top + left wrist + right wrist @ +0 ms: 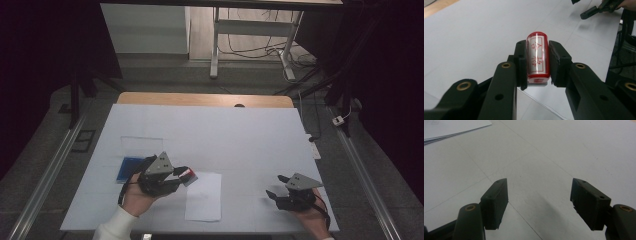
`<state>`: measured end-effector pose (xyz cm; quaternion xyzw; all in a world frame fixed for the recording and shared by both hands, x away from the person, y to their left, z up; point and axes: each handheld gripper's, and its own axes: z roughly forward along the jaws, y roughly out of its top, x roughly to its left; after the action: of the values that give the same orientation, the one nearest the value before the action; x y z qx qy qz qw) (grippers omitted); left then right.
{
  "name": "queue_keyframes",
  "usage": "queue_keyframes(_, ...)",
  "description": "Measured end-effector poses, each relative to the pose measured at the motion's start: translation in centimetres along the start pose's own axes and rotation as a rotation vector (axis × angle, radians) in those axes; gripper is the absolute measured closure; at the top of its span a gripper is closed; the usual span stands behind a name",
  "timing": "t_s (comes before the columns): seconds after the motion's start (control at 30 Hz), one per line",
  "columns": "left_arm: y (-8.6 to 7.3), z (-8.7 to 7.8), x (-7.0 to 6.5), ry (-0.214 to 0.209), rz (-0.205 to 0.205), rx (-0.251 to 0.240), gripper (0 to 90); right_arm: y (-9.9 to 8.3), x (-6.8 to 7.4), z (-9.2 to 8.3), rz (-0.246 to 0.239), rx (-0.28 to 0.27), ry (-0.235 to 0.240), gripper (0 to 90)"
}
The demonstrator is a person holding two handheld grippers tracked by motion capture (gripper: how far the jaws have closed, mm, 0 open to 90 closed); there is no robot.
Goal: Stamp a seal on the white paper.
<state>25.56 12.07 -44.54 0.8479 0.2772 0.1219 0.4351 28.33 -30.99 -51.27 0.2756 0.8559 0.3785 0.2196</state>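
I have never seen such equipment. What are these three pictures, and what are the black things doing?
A person sits at a table covered with a white sheet and holds a black two-jaw tool in each hand. The high view looks down from above; the other two pictures come from cameras riding on each tool. The left tool is shut on a red stamp, near a sheet of white paper. A blue pad lies beside it. The right tool is open, nothing between its jaws.
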Motion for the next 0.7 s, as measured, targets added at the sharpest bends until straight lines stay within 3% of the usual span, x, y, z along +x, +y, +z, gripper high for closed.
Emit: queue_keyframes(0.7,-0.4,3.8,-1.8,-0.038,0.054,0.084,69.9,0.0,0.1,0.1,-0.002,0.001,0.006,30.0)
